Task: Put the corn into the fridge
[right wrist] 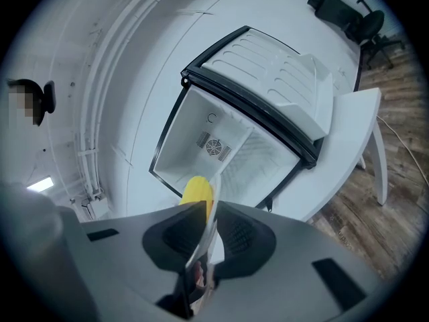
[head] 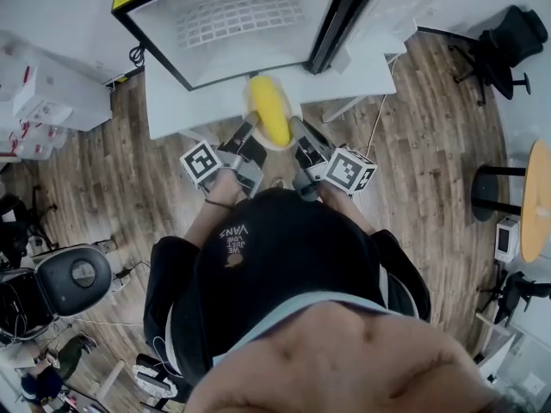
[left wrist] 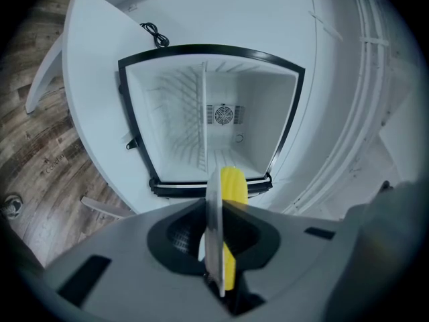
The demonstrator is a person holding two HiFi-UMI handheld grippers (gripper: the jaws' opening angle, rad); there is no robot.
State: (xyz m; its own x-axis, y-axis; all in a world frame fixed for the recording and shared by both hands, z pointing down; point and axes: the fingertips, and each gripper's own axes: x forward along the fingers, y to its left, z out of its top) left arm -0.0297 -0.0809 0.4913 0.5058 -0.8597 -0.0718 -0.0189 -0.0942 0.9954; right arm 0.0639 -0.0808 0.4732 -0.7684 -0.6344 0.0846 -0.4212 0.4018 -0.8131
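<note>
A yellow corn cob lies on a pale plate that I hold level between both grippers. My left gripper is shut on the plate's left rim and my right gripper is shut on its right rim. In the left gripper view the plate stands edge-on between the jaws, with the corn just beyond. The right gripper view shows the same plate rim and corn. Straight ahead, the small white fridge stands open on a white table, its door swung to the right.
Inside the fridge there is a wire shelf and a rear fan. A black cable lies on the table behind it. A black office chair stands at the far right, a round side table on the right and another chair on the left.
</note>
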